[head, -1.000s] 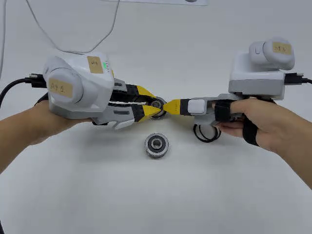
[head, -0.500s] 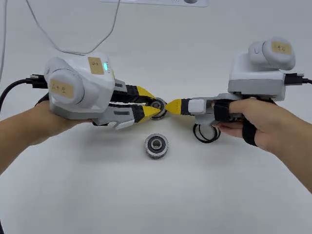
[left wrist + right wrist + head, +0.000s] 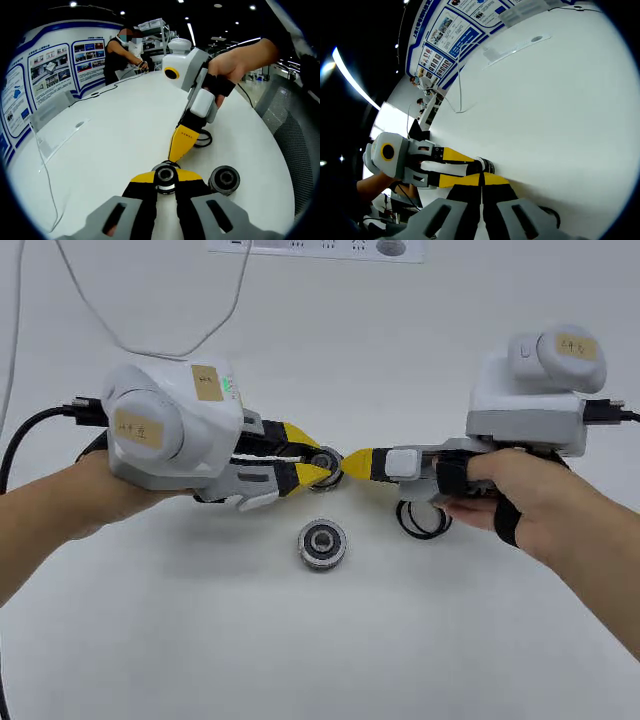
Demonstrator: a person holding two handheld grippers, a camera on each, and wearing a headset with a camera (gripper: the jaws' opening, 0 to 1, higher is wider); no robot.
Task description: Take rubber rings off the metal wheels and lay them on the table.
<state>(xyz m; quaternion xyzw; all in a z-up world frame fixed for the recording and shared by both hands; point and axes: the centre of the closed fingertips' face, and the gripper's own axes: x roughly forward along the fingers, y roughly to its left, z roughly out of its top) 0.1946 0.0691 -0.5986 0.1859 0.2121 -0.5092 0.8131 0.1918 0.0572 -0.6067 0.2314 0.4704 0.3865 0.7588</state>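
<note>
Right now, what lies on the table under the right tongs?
Black rubber rings lie on the table beneath the right tongs, overlapping. The tongs and the hand cover their upper part, so the count cannot be told.

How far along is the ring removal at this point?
Done: loose rubber rings lie on the table beneath the right gripper. In hand: the left gripper clamps a metal wheel, and the right gripper's shut tips meet its rim; whether they pinch its ring is unclear. Left: the second wheel sits on the table, its black ring apparently on.
</note>
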